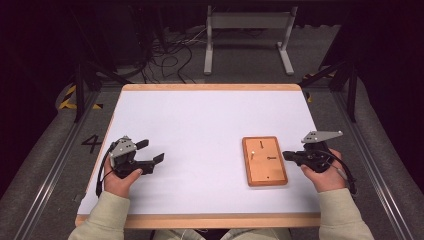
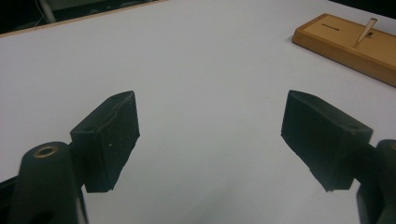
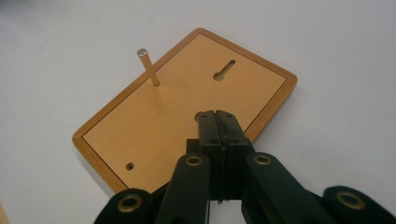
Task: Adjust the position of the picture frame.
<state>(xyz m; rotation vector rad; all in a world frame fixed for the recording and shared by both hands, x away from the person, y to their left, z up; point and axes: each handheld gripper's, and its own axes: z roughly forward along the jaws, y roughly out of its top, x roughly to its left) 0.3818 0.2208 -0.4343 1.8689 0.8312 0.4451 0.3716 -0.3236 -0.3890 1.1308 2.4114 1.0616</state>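
Observation:
A wooden board point(image 1: 265, 161) lies flat on the white table, right of centre. A short metal peg point(image 1: 253, 154) stands upright in it near the far left corner. In the right gripper view the board point(image 3: 187, 107) shows the peg point(image 3: 148, 67), a keyhole slot point(image 3: 224, 70) and a small hole point(image 3: 130, 165). My right gripper point(image 1: 286, 156) is at the board's right edge; its jaws point(image 3: 217, 116) are shut flat against each other over the board, nothing between them. My left gripper point(image 1: 153, 151) rests on the table's left side, open and empty point(image 2: 210, 135), with the board point(image 2: 345, 42) far off.
The table point(image 1: 210, 107) is white with a wooden rim. On the floor behind it stand a grey metal frame point(image 1: 247, 30) and a tangle of cables point(image 1: 170, 55). Dark stands flank the table's back corners.

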